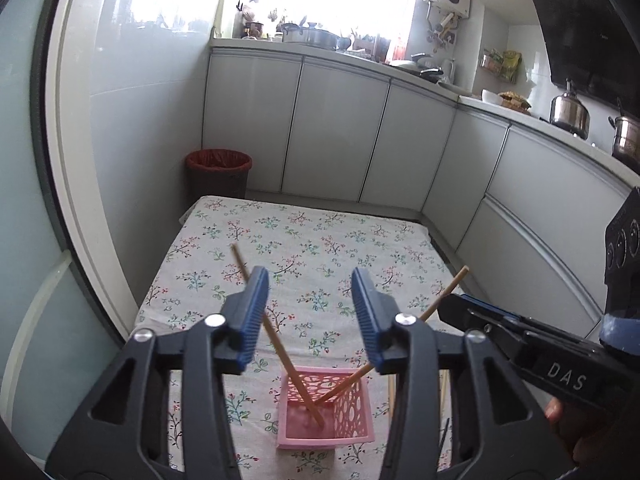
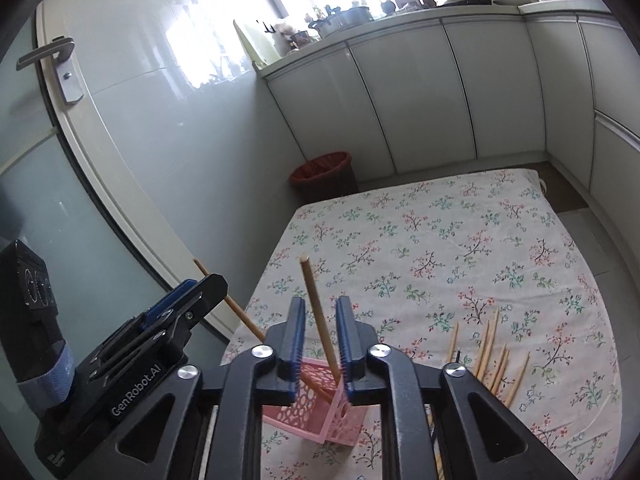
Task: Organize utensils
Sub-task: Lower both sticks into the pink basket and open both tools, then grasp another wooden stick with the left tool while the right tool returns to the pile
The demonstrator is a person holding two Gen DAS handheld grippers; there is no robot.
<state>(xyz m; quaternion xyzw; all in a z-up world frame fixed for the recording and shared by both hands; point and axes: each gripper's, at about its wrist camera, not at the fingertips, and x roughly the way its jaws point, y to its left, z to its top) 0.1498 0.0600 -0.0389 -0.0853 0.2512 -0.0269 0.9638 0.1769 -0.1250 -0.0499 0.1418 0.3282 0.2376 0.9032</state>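
Note:
A pink perforated basket [image 1: 326, 414] stands on the floral tablecloth, also in the right wrist view [image 2: 320, 408]. Two wooden chopsticks lean in it: one to the left [image 1: 276, 336], one to the right [image 1: 384, 360]. My left gripper [image 1: 310, 312] is open above the basket, the left chopstick passing by its left finger. My right gripper [image 2: 320, 336] is partly open with the right chopstick [image 2: 320, 316] standing free between its jaws. It shows at the right in the left wrist view [image 1: 452, 308]. Several loose chopsticks [image 2: 496, 356] lie on the cloth to the right.
The table with the floral cloth [image 1: 320, 248] stands in a kitchen corner. A dark bin with a red liner [image 1: 218, 172] stands behind it. White cabinets [image 1: 340, 132] run along the back and right. A door with a handle [image 2: 60, 64] is at left.

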